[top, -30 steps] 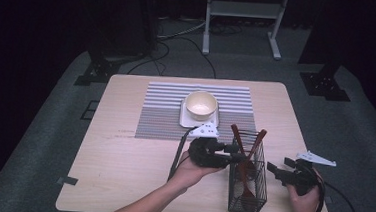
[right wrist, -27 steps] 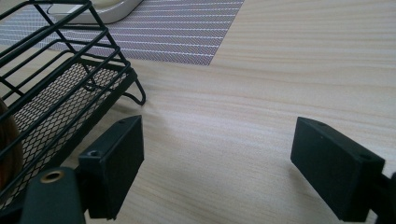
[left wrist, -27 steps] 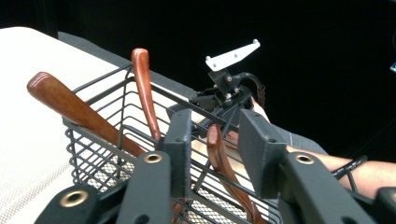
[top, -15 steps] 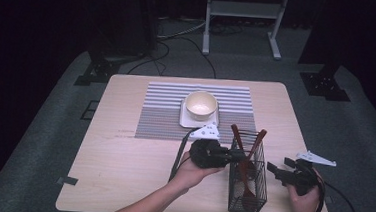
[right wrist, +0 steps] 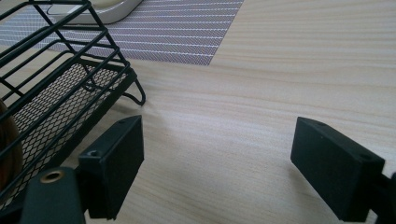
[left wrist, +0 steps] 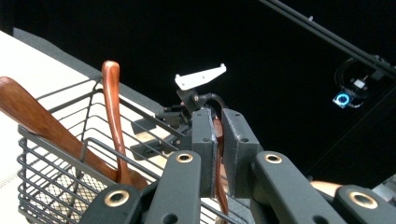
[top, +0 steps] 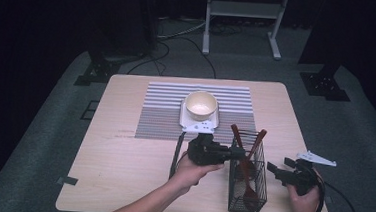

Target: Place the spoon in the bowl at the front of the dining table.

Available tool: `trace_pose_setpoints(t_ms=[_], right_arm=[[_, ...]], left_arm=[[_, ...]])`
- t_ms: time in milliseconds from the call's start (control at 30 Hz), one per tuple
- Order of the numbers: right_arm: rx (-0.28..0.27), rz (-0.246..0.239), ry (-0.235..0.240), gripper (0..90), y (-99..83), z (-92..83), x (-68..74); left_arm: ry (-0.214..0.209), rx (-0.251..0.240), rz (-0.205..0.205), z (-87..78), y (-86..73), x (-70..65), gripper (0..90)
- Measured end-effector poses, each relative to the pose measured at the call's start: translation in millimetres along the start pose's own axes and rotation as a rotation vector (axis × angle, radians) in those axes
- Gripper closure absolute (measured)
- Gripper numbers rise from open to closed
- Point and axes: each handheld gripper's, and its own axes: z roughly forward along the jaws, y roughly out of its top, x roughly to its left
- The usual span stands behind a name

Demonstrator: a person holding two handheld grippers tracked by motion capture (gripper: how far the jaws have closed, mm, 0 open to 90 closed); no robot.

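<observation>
The left gripper [left wrist: 215, 154] is clamped on the thin handle of a reddish-brown wooden utensil [left wrist: 217, 140] standing in the black wire cutlery basket [top: 248, 188] at the table's near right edge. The handle's long axis runs steeply upward out of the basket, so withdrawal probably calls for a lift along it. The left gripper is at the basket; the right gripper [right wrist: 217, 161] rests spread and empty just beside it. Compared with the earlier frame, the left jaws have just been closing, the handle now between them.
</observation>
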Motion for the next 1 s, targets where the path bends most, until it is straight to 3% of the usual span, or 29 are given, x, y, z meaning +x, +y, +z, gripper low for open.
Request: trace_pose_setpoints(t_ms=[633, 800, 1000], right_arm=[[0.001, 0.005, -0.002, 16.1, 0.0, 0.0, -0.1], [0.001, 0.004, -0.001, 16.1, 0.0, 0.0, -0.1], [0.002, 0.004, -0.003, 16.1, 0.0, 0.0, 0.1]], left_arm=[[-0.014, -0.075, -0.083, -17.2, 10.3, 4.6, 84.2], [-0.027, -0.107, -0.123, -24.0, 13.3, 7.1, 84.2], [-0.030, -0.130, -0.132, -30.4, 18.6, 7.0, 84.2]])
